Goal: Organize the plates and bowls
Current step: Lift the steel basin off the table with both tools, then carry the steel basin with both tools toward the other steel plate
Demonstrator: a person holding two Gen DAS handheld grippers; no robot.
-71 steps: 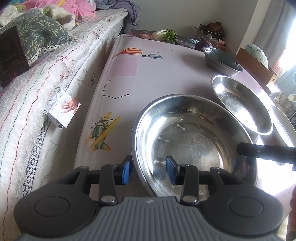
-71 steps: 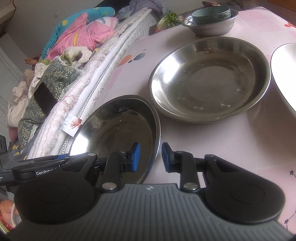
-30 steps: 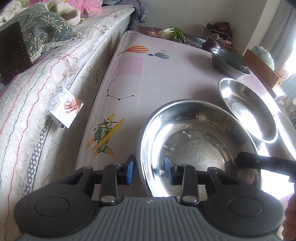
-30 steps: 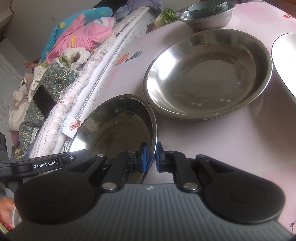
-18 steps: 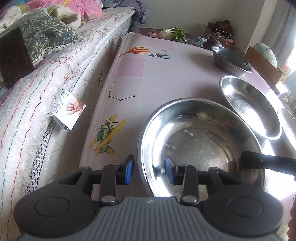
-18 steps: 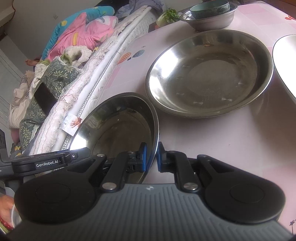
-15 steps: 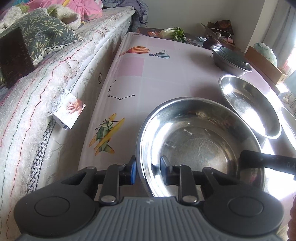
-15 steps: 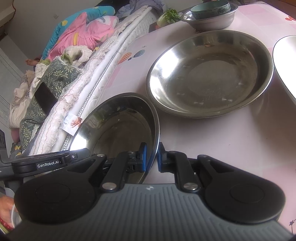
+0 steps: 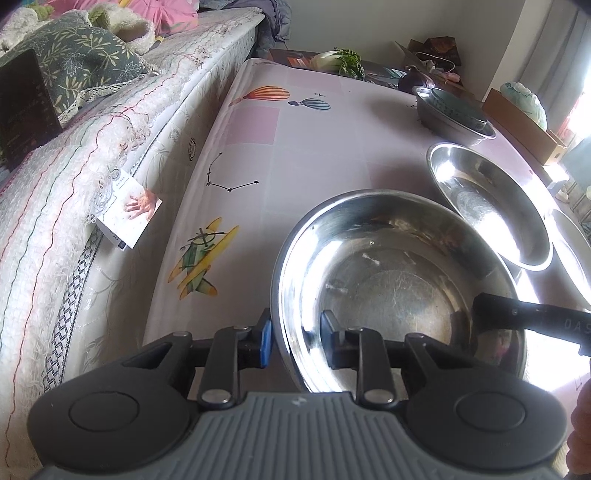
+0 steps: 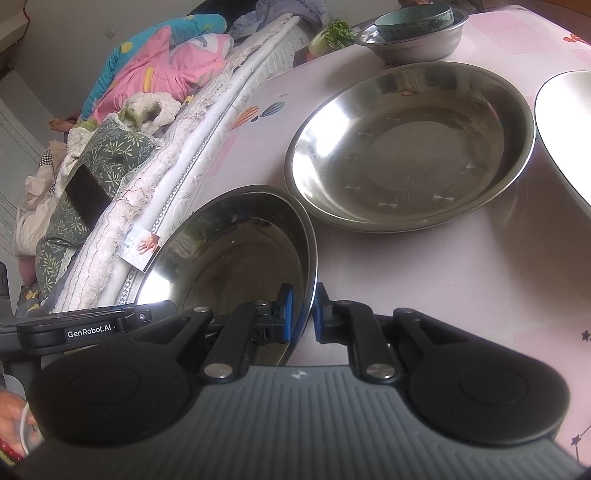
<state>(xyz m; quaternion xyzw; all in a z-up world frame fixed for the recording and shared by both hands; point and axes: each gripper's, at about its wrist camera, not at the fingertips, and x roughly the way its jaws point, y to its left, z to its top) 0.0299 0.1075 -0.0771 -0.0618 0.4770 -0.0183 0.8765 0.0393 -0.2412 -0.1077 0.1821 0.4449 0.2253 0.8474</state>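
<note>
The near steel bowl [image 9: 388,280] is pinched at its rim from 2 sides, by the jaws of the left gripper [image 9: 295,334] and of the right gripper [image 10: 303,314], at the near edge of the bench [image 9: 314,155]. The lifting step seems in hand; next, a level carry into the empty wide steel plate [image 10: 410,147] is probably needed. Farther back, a teal bowl [image 10: 413,16] is nested in a grey basin [image 10: 417,46].

a wide shiny steel bowl [image 9: 391,280] sits upright at the table's near edge, just beside a second shallow steel bowl [image 10: 410,147].
</note>
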